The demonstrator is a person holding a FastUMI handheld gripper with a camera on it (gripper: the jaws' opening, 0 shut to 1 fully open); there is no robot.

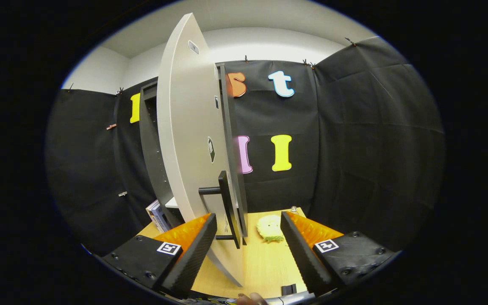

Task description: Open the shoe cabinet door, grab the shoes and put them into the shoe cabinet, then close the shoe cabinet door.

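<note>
The claw (pixel 248 248) is spread wide and grasps nothing. The cabinet door (pixel 187 140) stands ajar, seen nearly edge-on, its dark bar handle (pixel 227 207) between the fingers, nearer the left one, touching neither. A yellowish shoe (pixel 270 228) lies on the wooden floor (pixel 265 267) just beyond the door's edge.
</note>
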